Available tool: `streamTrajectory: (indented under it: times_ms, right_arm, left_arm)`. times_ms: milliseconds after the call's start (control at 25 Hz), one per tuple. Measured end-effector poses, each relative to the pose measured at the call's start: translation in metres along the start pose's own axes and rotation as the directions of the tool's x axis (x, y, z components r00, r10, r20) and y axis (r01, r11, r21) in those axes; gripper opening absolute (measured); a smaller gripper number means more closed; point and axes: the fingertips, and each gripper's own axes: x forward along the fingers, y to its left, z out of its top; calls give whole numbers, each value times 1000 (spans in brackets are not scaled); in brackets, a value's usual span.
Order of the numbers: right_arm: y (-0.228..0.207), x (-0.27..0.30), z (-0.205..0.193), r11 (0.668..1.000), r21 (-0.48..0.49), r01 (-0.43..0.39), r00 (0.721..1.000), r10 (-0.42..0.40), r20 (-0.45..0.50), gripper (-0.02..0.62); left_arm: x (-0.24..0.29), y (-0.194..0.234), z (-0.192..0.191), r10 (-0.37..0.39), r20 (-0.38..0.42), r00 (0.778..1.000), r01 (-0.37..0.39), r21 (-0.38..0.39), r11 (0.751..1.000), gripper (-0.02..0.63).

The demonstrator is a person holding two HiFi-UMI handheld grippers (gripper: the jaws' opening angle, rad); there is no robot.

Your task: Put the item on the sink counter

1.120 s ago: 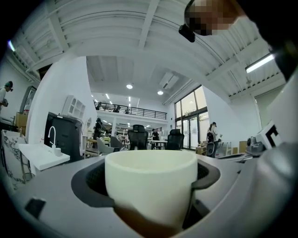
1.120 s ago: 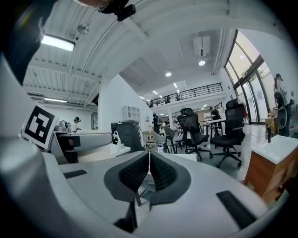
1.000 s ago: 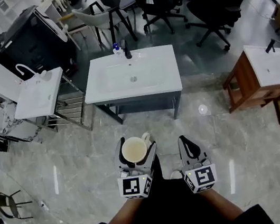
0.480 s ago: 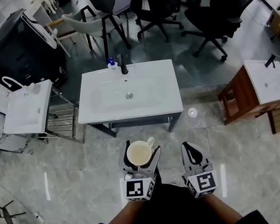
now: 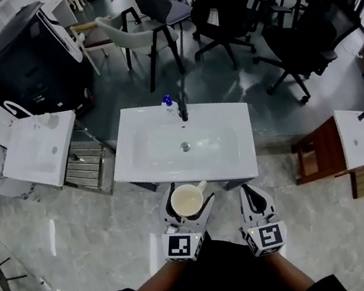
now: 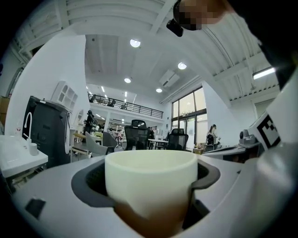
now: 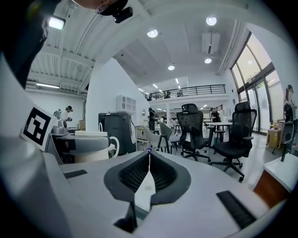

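Your left gripper (image 5: 187, 200) is clamped on the cream mug (image 6: 151, 179): in the left gripper view the dark pads press against both sides of its body, and the mug stands upright between them with its open mouth up. From the head view you look straight into the mug, and its handle (image 5: 202, 186) points forward and to your right.

Your right gripper (image 7: 149, 160) is closed on nothing. Its pads meet at the tips, and only a thin sliver of gap shows nearer the camera. It rides level with the left one, just beside it, and the two do not touch.

The mug is in the air at the near edge of the white sink counter (image 5: 138, 173), not resting on it. The basin lies beyond, with its drain (image 5: 185, 147) in the middle. At the far rim stand a black faucet (image 5: 182, 110) and a small blue-capped bottle (image 5: 167, 102), just beside each other.

To your left stands a second white sink (image 5: 14, 164), with a black cabinet (image 5: 20, 58) behind it. To your right is a wooden stand (image 5: 316, 156) with a white top. Office chairs (image 5: 303, 43) stand past the counter.
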Motion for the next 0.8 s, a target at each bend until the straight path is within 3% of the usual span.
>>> streamTrajectory:
  times_ms: [160,400,640,800]
  right_arm:
    - [11,51,15,1000,2,-1,1000,1,-3,32]
    - [14,94,25,999,9,31,999,-31,-15,32]
    - [14,106,15,999,8,36,998,-35,-51,32]
    - [-1,120,1,997,56,45,998,-42,-55,32]
  left_arm:
    - [27,45,-1,-2,-2,1000,2,-2,1000,459]
    - [57,73,6,-47,19,999,47,-9,999,459]
    - [79,76,-5,-76,17,997,77,-44,996,459]
    - [105,75,-13,-67,28,997,68,-48,997,459]
